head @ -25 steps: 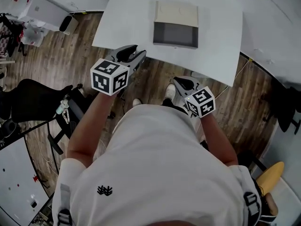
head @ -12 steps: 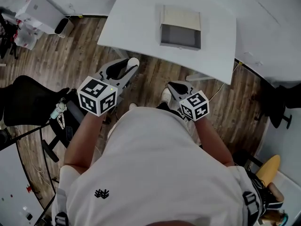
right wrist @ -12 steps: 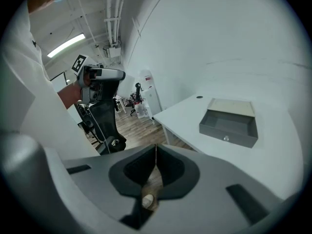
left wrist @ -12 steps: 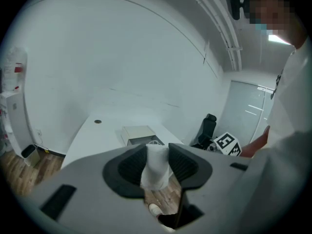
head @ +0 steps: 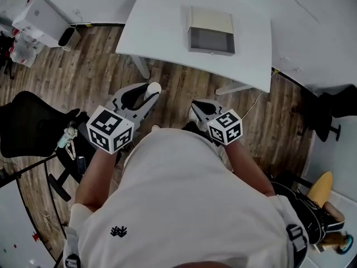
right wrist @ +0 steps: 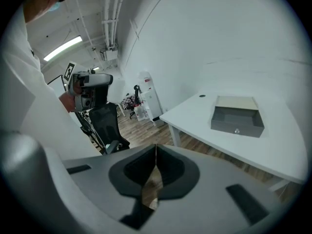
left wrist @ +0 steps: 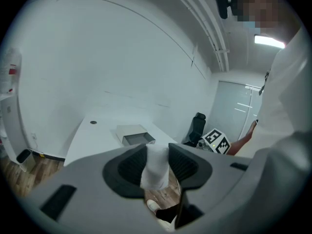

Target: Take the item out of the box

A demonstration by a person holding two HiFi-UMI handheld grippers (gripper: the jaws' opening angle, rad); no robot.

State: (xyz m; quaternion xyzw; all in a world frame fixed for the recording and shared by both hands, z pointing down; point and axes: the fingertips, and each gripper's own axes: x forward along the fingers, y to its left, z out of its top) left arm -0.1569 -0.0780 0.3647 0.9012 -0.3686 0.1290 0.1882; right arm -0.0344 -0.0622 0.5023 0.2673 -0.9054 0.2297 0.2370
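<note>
The grey open box with its cream lid stands on the white table, and it also shows in the left gripper view and the right gripper view. My left gripper is shut on a small white item, held over the wooden floor well short of the table. The white item shows at the jaw tips. My right gripper hangs beside it, also off the table. Its jaws are shut with nothing between them.
A black office chair stands on the floor at the left, another black chair at the right. A white cabinet and a bin sit at the top left. The table's legs stand ahead of the grippers.
The person has backed away from the table. Both grippers have drawn back and down, off the table's edge and over the floor. The left gripper keeps its hold on the white item.
</note>
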